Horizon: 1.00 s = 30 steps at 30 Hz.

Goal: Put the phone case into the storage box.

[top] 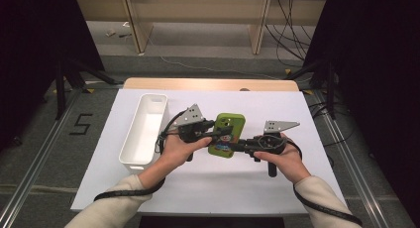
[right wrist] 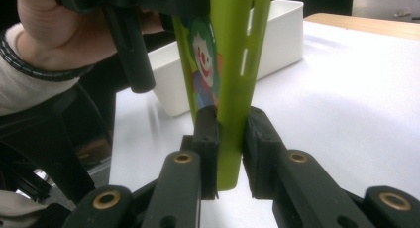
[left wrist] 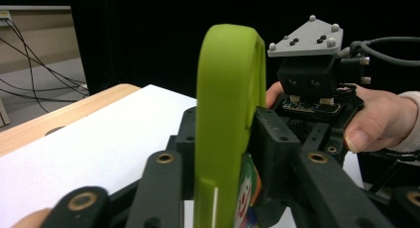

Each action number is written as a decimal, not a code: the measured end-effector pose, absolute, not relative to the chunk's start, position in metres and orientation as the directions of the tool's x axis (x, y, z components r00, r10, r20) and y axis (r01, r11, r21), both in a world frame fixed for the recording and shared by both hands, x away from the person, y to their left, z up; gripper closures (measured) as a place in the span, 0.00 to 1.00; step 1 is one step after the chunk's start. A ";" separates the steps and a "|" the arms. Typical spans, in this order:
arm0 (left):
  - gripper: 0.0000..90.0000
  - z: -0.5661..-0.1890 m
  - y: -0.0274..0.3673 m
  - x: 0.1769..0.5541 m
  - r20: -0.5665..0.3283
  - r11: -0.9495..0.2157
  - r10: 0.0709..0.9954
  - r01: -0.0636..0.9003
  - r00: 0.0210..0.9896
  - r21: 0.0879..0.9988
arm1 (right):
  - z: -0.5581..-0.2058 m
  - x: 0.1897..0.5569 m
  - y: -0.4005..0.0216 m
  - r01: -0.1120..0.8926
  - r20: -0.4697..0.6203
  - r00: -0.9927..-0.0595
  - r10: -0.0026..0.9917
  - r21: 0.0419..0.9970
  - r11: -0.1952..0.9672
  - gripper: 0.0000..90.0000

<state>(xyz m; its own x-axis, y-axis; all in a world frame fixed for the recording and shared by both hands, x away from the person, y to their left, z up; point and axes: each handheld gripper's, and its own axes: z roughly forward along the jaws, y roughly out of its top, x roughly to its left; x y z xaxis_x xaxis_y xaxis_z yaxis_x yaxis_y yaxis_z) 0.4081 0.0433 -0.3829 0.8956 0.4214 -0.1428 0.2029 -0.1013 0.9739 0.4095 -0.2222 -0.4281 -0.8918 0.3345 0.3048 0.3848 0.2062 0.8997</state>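
Green phone case [top: 227, 134], one of its kind here, is a soft-looking matte shell with rounded corners, a camera cutout at its far end, thin slots along one edge and a cartoon clown printed on its face. It is held above the white sheet [top: 297, 119] covering the wooden table [top: 208, 84], gripped from both sides. Two grippers of hard black plastic with brass-coloured pivots meet on it. The left gripper [top: 218, 133] clenches the case's left long edge; in the left gripper view the case [left wrist: 223, 119] stands edge-on between the pads. The right gripper [top: 241, 147] grasps the near right part; in the right gripper view its pads [right wrist: 205, 139] press both faces of the case [right wrist: 233, 74]. One white plastic bin [top: 143, 131], oblong with rounded corners and smooth walls, sits on the sheet left of the case, well apart from it
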 end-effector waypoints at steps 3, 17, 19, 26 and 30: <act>0.69 -0.384 0.042 0.408 -0.142 -0.103 0.434 0.206 0.890 0.973 | -0.426 0.408 -0.222 0.388 0.305 -0.888 0.345 0.898 0.205 0.88; 0.25 -0.380 0.044 0.409 -0.146 -0.094 0.587 0.247 0.796 0.964 | -0.415 0.401 -0.215 0.386 0.247 -0.849 0.467 0.894 0.229 0.88; 0.17 -0.379 0.045 0.409 -0.142 -0.095 0.607 0.249 0.782 0.964 | -0.416 0.401 -0.215 0.387 0.234 -0.836 0.496 0.892 0.232 0.88; 0.05 -0.375 0.041 0.407 -0.116 -0.098 0.646 0.233 0.755 0.968 | -0.417 0.402 -0.211 0.385 0.173 -0.781 0.600 0.890 0.246 0.88; 0.01 -0.371 0.036 0.404 -0.092 -0.108 0.652 0.212 0.753 0.971 | -0.420 0.403 -0.208 0.400 0.167 -0.755 0.634 0.884 0.244 0.88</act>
